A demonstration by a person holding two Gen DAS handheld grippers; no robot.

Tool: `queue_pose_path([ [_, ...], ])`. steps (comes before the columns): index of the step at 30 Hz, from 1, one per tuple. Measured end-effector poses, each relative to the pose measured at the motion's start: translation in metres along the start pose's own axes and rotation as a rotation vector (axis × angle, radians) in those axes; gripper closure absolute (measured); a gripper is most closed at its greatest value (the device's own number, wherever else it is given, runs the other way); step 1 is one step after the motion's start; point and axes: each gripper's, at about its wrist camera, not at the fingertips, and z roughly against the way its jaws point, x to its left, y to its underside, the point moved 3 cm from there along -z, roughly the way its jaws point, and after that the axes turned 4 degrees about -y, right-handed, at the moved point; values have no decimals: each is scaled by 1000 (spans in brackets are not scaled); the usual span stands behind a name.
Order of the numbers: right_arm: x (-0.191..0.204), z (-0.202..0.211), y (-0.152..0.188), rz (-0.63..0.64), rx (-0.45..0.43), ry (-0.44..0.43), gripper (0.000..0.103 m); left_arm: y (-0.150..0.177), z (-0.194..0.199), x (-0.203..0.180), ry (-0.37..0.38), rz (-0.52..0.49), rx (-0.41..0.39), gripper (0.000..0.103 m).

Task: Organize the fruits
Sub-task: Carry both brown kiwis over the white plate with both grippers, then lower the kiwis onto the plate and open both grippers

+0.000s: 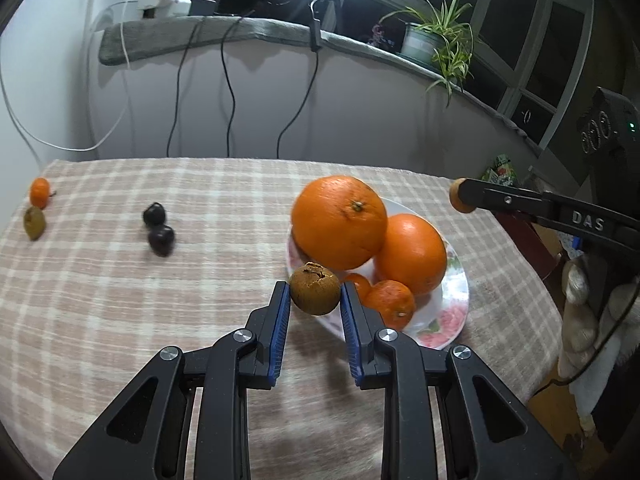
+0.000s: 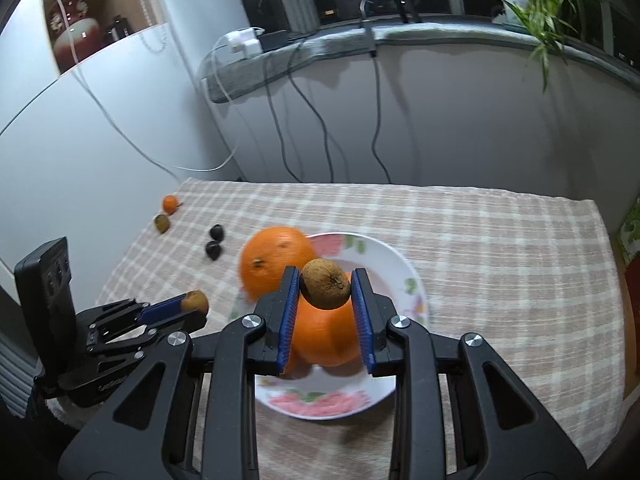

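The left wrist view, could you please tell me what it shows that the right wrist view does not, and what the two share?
Only the left wrist view shows the two small mandarins at the plate's near edge and a light-gloved hand behind the right gripper.

Only the right wrist view shows the red ceramic vase on a shelf at upper left.

Both show the floral white plate with two large oranges, the checked tablecloth, two dark fruits, and each gripper, left included, shut on a small brown round fruit.
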Motion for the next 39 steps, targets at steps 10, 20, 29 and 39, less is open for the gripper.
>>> queue_pose_path([
  [10, -38, -26, -1, -45, 39, 29, 75, -1, -12, -14, 0, -20, 29, 79],
  [20, -46, -51, -7, -47, 87, 18, 75, -2, -15, -16, -10, -26, 39, 79],
  [29, -45, -57, -8, -40, 102, 10, 75, -2, -16, -16, -8, -27, 42, 79],
  [39, -46, -57, -8, -47, 94, 13, 75, -1, -15, -19, -10, -33, 38, 77],
])
